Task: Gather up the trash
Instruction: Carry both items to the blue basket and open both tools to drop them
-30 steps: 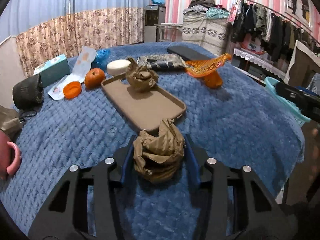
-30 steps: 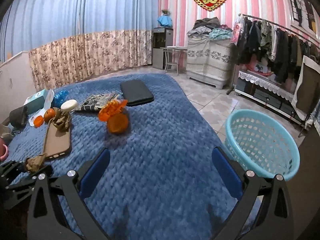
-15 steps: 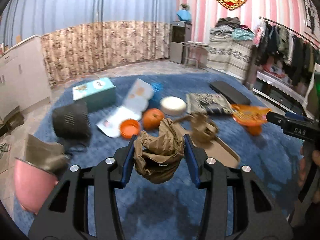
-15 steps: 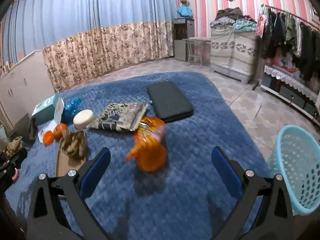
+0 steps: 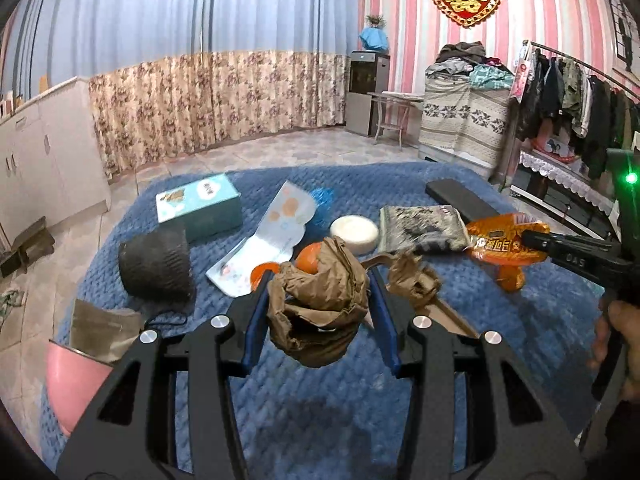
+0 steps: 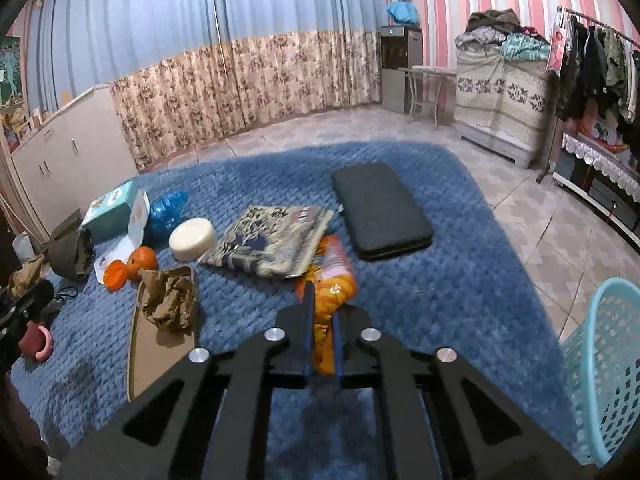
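Note:
A crumpled brown paper ball (image 5: 320, 304) hangs above the blue blanket (image 5: 500, 336), and my left gripper (image 5: 320, 280) is shut on it, blue pads against both sides. An orange snack wrapper (image 6: 334, 268) sits between the pads of my right gripper (image 6: 323, 304), whose jaws are closing tight and pinching it. From the left wrist view the same wrapper (image 5: 500, 240) is seen at the right gripper's tip, held by a hand at the right edge. A second brown paper ball (image 6: 168, 296) lies on a tan phone case (image 6: 152, 352).
A light blue basket (image 6: 608, 360) stands on the floor at the right. On the blanket lie a tissue box (image 5: 200, 206), a white soap (image 5: 354, 230), an orange fruit (image 6: 143, 258), a patterned pouch (image 6: 272, 238), a black pad (image 6: 380, 210), a dark cup (image 5: 156, 264) and a pink mug (image 5: 68, 380).
My left gripper has lifted the paper ball off the blanket and swung left. My right gripper has moved up to the orange wrapper and gone from wide open to shut on it.

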Motion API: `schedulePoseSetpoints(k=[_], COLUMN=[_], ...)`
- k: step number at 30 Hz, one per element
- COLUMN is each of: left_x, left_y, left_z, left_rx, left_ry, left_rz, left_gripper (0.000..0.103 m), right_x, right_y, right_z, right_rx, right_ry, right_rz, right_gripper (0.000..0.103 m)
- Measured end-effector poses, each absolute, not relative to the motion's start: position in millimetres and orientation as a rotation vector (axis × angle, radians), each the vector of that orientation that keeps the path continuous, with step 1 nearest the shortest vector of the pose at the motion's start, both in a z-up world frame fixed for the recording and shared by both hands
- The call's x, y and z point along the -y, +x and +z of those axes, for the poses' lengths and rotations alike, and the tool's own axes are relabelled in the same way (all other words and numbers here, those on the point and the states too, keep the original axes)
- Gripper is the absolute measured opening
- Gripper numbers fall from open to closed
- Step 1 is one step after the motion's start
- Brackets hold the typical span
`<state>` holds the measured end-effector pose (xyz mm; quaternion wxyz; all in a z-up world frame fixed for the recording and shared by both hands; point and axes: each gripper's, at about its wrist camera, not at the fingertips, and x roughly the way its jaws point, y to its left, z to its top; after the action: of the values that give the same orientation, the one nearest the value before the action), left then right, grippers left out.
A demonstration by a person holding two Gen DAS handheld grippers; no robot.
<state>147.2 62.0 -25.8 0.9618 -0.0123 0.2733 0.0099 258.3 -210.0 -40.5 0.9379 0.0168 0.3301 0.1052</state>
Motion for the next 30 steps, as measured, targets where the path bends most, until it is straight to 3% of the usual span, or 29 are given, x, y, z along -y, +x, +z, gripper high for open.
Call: schedulePoseSetpoints(k=[14,30], left_x=[27,250], left_y=[171,196], left_z=[16,22], left_rx=[-0.500,-0.489], left_ry=[0.013,0.085], left_rz=[-0.107,-0.488], left_gripper=[0.045,0.045], right_x=[336,491], right_y=[192,122], right_z=[21,4], right_rx=[-0.517,-0.555], right_ry=[0.111,0.141], right_rz=[0.056,-0.295], right_gripper=[0.007,0.007])
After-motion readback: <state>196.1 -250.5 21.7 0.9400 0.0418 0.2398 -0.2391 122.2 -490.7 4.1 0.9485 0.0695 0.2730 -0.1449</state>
